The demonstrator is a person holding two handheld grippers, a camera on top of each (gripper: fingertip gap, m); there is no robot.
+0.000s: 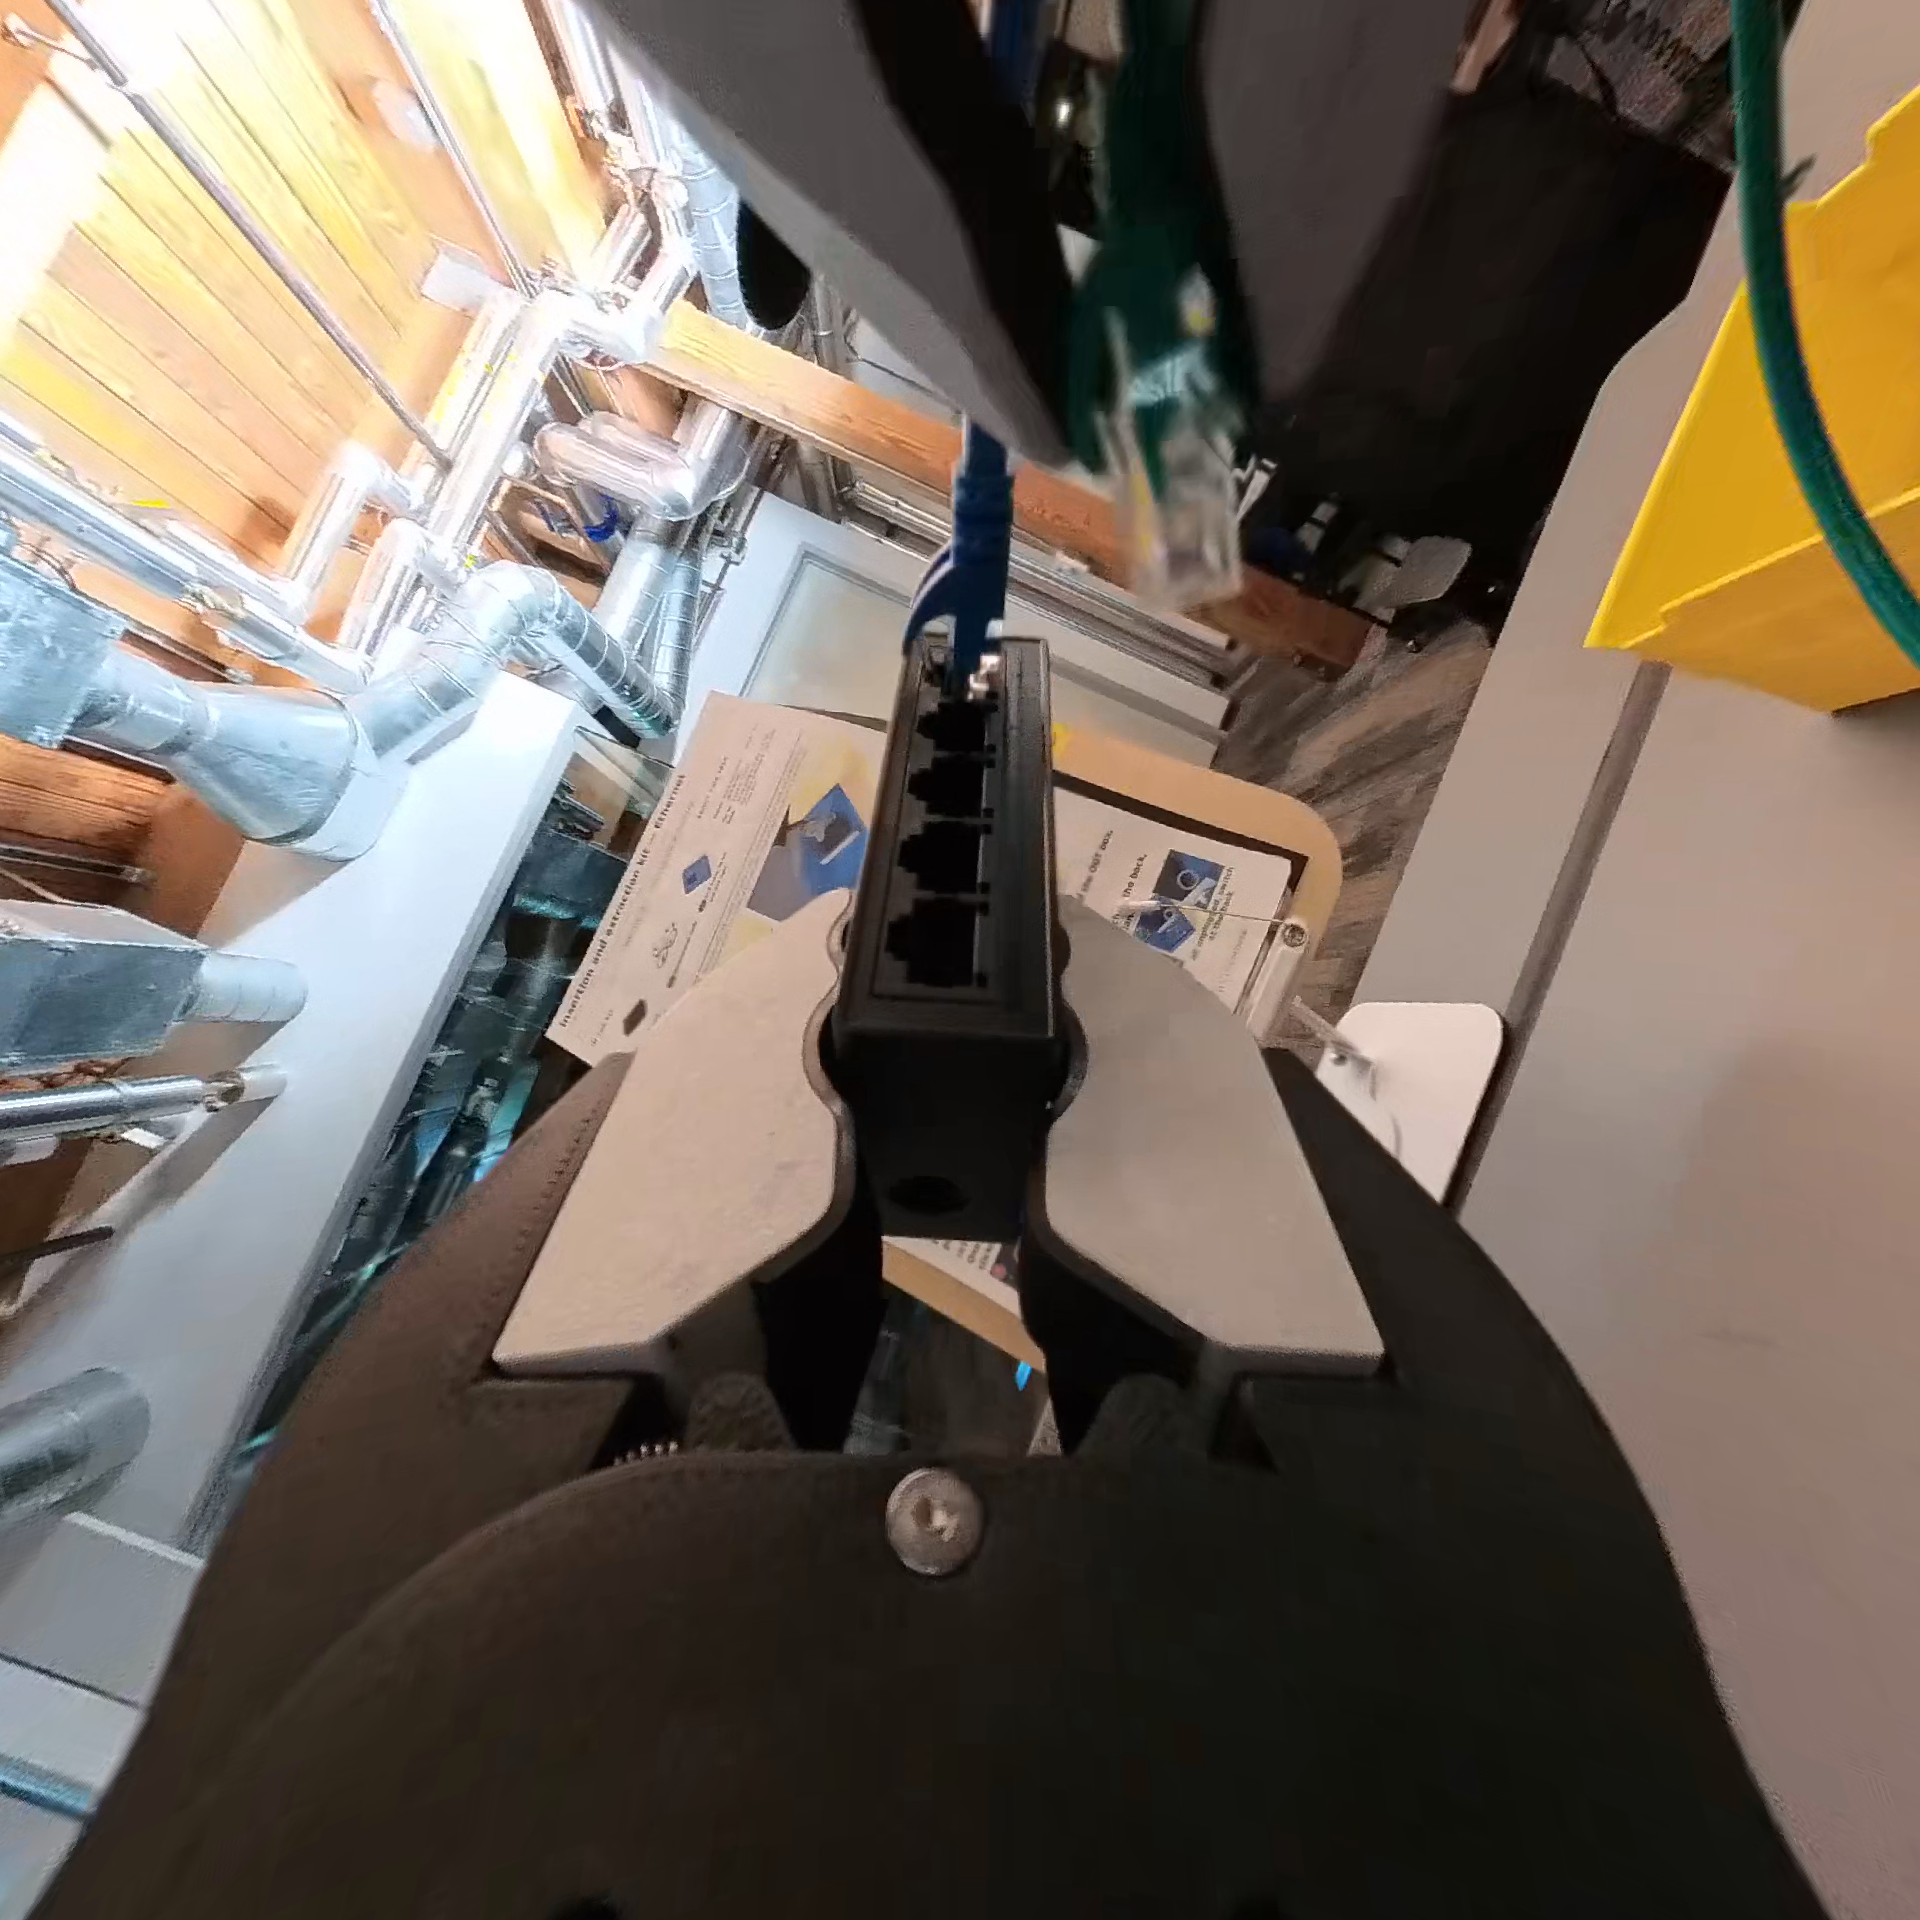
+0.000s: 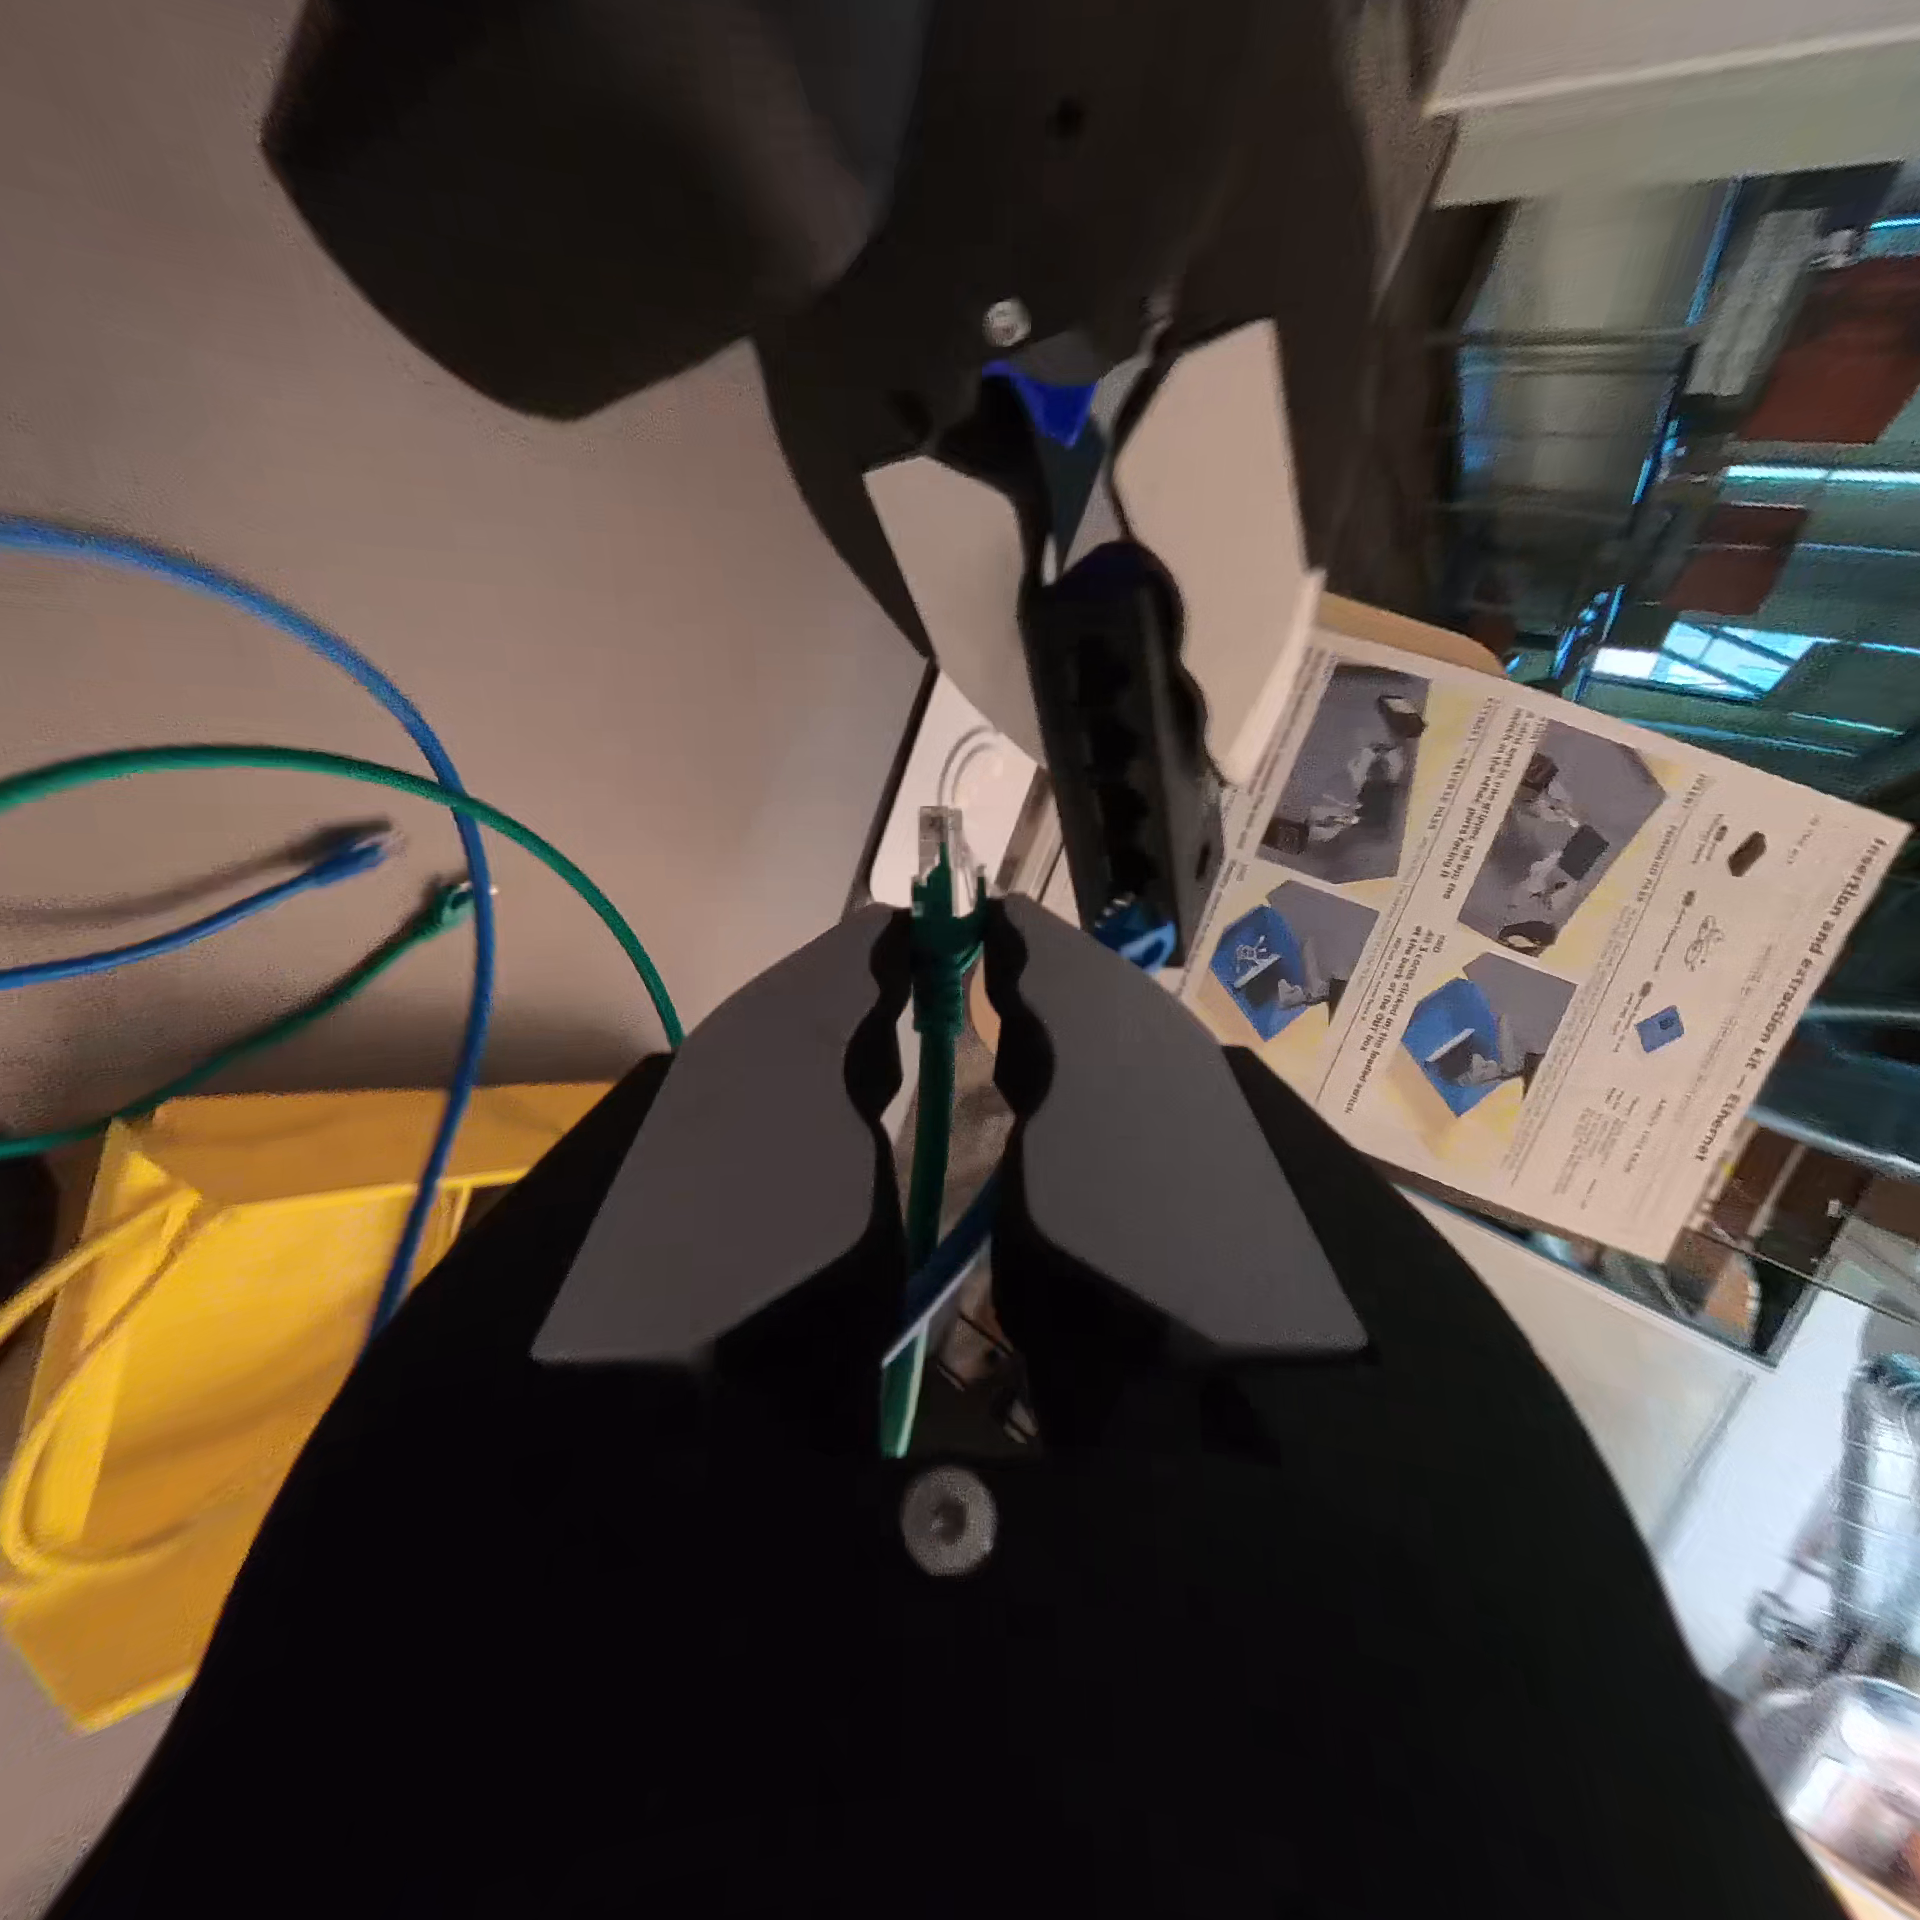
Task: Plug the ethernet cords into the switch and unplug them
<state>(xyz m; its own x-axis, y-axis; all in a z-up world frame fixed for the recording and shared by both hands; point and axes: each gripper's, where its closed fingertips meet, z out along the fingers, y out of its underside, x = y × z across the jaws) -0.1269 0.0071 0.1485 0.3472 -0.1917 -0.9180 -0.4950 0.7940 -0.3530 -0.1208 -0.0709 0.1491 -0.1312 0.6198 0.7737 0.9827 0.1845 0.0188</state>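
My left gripper (image 1: 951, 1023) clamps the rigid black plastic switch (image 1: 961, 831), my right gripper (image 2: 945, 940) pinches the floppy green ethernet cord (image 2: 940, 997) by its stiff boot

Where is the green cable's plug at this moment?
The green cable's plug is pinched in the right gripper, held in the air near the black switch, which the left gripper holds; it is not yet in a port.
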